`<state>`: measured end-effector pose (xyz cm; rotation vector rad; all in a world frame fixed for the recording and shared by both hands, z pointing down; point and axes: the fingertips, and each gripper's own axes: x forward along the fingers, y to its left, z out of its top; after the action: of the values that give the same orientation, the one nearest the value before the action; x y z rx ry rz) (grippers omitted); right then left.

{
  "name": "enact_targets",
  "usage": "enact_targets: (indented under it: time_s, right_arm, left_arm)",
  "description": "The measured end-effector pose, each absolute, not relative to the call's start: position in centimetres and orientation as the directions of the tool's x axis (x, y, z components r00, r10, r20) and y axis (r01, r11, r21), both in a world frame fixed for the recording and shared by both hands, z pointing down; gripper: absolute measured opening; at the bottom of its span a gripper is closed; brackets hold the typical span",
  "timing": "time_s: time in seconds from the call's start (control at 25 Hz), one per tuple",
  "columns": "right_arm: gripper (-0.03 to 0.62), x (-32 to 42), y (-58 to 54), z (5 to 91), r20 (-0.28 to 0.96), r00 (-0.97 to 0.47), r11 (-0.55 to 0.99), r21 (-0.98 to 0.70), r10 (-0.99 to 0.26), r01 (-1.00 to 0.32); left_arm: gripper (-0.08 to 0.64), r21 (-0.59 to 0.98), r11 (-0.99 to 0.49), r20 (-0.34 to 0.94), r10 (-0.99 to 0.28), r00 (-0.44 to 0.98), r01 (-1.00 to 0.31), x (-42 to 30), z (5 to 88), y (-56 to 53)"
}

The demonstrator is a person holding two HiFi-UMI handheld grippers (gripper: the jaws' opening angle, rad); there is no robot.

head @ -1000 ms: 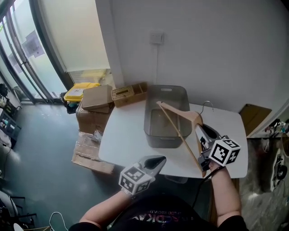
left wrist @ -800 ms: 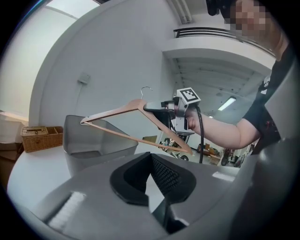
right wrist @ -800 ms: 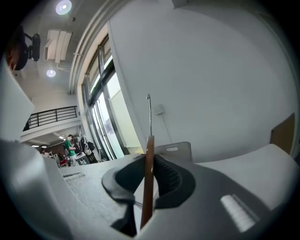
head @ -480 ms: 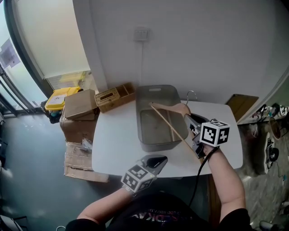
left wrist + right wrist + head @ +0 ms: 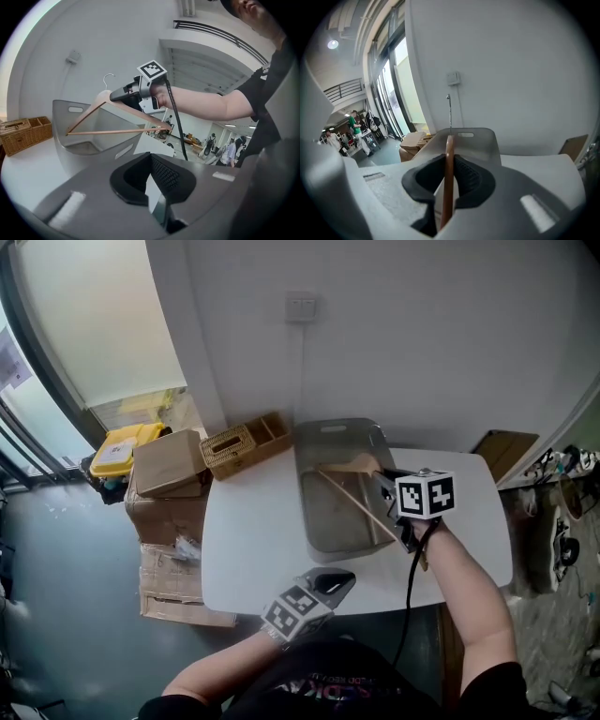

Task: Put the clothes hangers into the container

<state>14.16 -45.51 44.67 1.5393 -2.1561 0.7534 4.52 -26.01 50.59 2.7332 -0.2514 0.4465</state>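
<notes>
Now right tool (image 5: 448, 161) clamps triangular wooden hanger (image 5: 357, 505) over grey container (image 5: 339, 428); left tool (image 5: 339, 579) closed.

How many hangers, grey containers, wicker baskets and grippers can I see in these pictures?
Hanger: 1
Container: 1
Basket: 1
Grippers: 2, the left gripper and the right gripper
Total: 5
</notes>
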Motion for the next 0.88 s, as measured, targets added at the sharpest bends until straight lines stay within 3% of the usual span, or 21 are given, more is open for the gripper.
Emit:
enact_targets:
  time_s: [0.36, 0.88]
  right_arm:
    - [0.058, 11.0, -49.9, 47.8, 0.701, -0.294, 0.300, -0.120, -0.650, -0.947]
    - [0.058, 9.0, -53.5, 51.6, 0.745, -0.286, 0.288, -0.130, -0.603, -0.949]
  left_arm:
    - [0.003, 0.370, -0.901, 0.324, -0.105, 0.940, -0.228, 1.6, 51.8, -28.2]
    - [0.003, 0.388, -0.897, 0.346, -0.071, 0.935, -0.211, -0.6, 53.1, -30.8]
